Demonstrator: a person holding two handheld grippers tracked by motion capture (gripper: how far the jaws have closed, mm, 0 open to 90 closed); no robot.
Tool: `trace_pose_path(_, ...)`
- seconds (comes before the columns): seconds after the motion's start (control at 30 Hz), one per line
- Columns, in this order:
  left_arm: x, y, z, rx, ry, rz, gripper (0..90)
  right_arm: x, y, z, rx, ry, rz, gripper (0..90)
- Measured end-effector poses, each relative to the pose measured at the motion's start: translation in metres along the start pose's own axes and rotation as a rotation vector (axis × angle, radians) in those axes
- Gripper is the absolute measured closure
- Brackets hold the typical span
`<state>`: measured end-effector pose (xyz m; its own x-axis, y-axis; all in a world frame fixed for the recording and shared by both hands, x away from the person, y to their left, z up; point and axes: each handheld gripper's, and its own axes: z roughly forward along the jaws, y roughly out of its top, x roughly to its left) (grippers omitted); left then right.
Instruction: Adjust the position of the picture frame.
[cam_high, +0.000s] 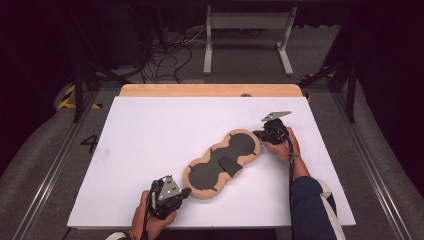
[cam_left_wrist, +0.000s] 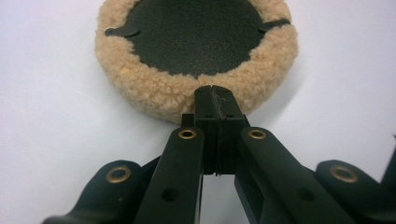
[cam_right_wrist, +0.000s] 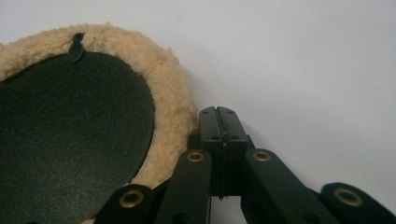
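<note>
At lower centre of the high view, left hand-held gripper (cam_high: 184, 191) is closed empty against the fleece pad (cam_high: 223, 164); right hand-held gripper (cam_high: 259, 134), closed, sits beside its upper-right rim. Open jaws before gripping fleece.

Pad (cam_high: 223, 159): tan fleece rim, woolly, rough; centre black, matt, fine-grained like leather. Table (cam_high: 150, 135): white top, smooth, matt; far edge bare light wood. Jaws: black plastic, smooth, slight sheen; brass-coloured metal rivets.
</note>
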<state>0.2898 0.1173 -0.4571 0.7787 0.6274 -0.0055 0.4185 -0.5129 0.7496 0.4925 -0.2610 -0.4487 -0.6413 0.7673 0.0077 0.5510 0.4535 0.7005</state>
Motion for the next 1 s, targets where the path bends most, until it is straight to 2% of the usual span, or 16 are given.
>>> trace_pose_path(0.13, 0.003, 0.003, 0.001, 0.007, 0.036, -0.003, 89.9, 0.0, -0.008, -0.007, -0.005, -0.007, 0.014, 90.0)
trace_pose_path(0.2, 0.004, 0.004, 0.002, 0.005, 0.039, -0.007, 89.9, 0.0, -0.01, -0.009, -0.004, -0.014, 0.02, 90.0)
trace_pose_path(0.23, 0.007, 0.005, 0.003, 0.007, 0.049, -0.011, 89.9, 0.001, -0.015, -0.014, -0.006, -0.025, 0.024, 90.0)
trace_pose_path(0.37, 0.016, 0.008, 0.004, 0.008, 0.045, -0.023, 89.8, 0.004, -0.022, -0.021, -0.003, -0.047, 0.054, 90.0)
trace_pose_path(0.47, 0.019, 0.011, 0.006, 0.011, 0.066, -0.019, 89.8, 0.008, -0.025, -0.025, -0.001, -0.076, 0.042, 90.0)
trace_pose_path(0.57, 0.024, 0.013, 0.007, 0.015, 0.073, -0.018, 89.8, 0.011, -0.029, -0.028, -0.005, -0.094, 0.054, 90.0)
trace_pose_path(0.73, 0.032, 0.016, 0.011, 0.019, 0.103, -0.011, 89.7, 0.014, -0.039, -0.036, -0.018, -0.089, 0.078, 90.0)
trace_pose_path(0.87, 0.043, 0.017, 0.013, 0.009, 0.107, -0.015, 89.6, 0.019, -0.044, -0.041, -0.014, -0.104, 0.078, 90.0)
trace_pose_path(0.97, 0.06, 0.014, 0.013, -0.018, 0.072, -0.039, 88.9, 0.026, -0.05, -0.045, -0.026, -0.115, 0.09, 90.0)
trace_pose_path(1.0, 0.064, 0.014, 0.015, -0.009, 0.089, -0.048, 88.4, 0.028, -0.052, -0.047, -0.03, -0.112, 0.096, 90.0)
